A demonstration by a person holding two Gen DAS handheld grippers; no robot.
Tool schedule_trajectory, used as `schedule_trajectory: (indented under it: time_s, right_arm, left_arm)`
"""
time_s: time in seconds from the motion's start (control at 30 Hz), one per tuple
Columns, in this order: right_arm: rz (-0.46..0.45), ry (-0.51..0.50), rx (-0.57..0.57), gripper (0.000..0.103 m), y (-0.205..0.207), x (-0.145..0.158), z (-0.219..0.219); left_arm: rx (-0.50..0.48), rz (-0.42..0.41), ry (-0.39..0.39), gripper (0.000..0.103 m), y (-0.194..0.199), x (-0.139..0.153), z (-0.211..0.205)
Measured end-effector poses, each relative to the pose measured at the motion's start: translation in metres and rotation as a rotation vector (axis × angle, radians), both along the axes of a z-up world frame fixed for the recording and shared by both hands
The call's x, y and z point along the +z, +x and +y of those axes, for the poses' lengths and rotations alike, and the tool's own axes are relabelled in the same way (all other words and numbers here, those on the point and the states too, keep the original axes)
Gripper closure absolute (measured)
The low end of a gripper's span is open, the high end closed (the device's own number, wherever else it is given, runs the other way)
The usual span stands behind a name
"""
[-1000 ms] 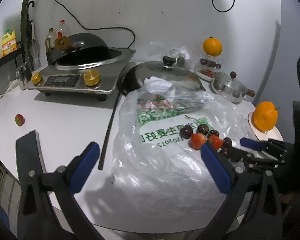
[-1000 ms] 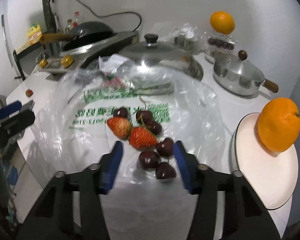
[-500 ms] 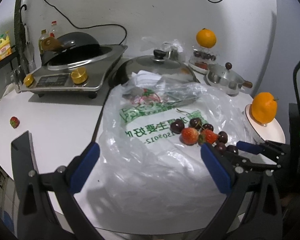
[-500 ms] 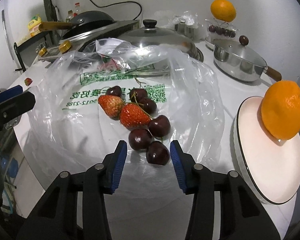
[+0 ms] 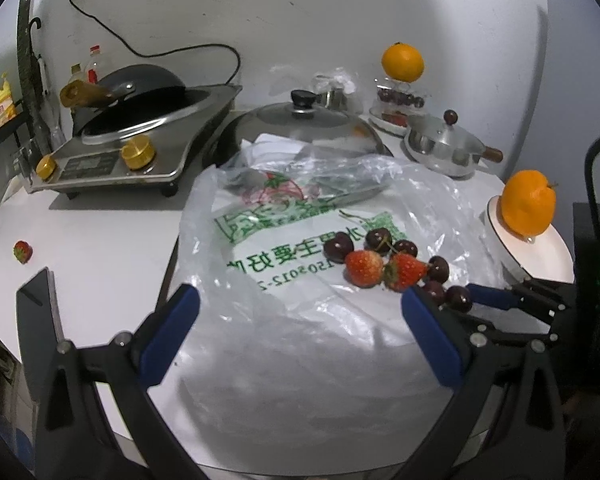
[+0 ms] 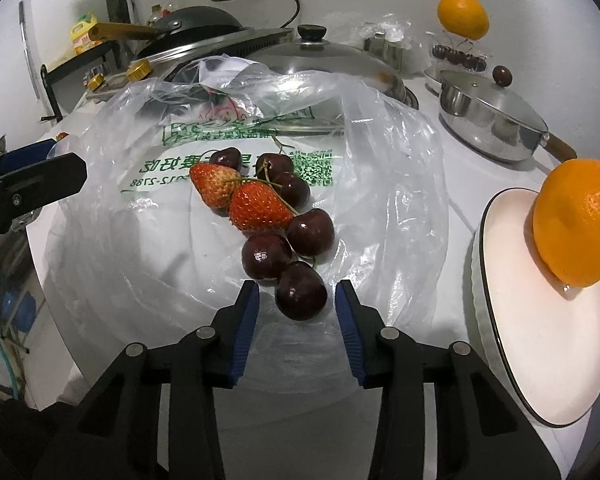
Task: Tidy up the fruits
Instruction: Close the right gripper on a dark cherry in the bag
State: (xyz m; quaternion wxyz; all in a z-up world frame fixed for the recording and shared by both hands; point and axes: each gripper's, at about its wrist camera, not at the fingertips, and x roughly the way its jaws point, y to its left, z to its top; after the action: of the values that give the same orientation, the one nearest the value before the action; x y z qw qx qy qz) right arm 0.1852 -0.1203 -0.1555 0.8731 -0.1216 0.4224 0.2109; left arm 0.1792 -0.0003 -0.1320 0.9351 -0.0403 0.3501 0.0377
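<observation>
Right hand-held gripper (image 6: pixel 296 300) is sitting low over the plastic bag (image 6: pixel 148 216) with its jaws apart, and the nearest cherry (image 6: pixel 301 291) is lying right between the blue pads, not pinched. The rest of the fruit pile is lying on the bag just behind it: two strawberries (image 6: pixel 258 206) and more cherries. Left hand-held gripper (image 5: pixel 300 312) is hanging wide open over the bag's near edge, holding nothing. An orange (image 6: pixel 576 222) is sitting on the plate (image 6: pixel 540 340) to the right. One stray strawberry (image 5: pixel 22 251) is lying on the desk (image 5: pixel 100 248), well apart from the rest.
</observation>
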Motion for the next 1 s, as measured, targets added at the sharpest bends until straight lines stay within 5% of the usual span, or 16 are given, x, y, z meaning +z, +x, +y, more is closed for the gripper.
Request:
schedule_trajectory:
  time_s: [0.2, 1.0]
  right_arm:
    - [-0.009, 0.024, 0.008, 0.075, 0.002, 0.001, -0.005]
    - [-0.126, 0.170, 0.016, 0.075, -0.022, 0.056, -0.051]
  left_arm:
    - [-0.006, 0.003, 0.015, 0.001, 0.000, 0.002, -0.008]
    - [-0.104, 0.040, 0.059, 0.002, 0.021, -0.006, -0.071]
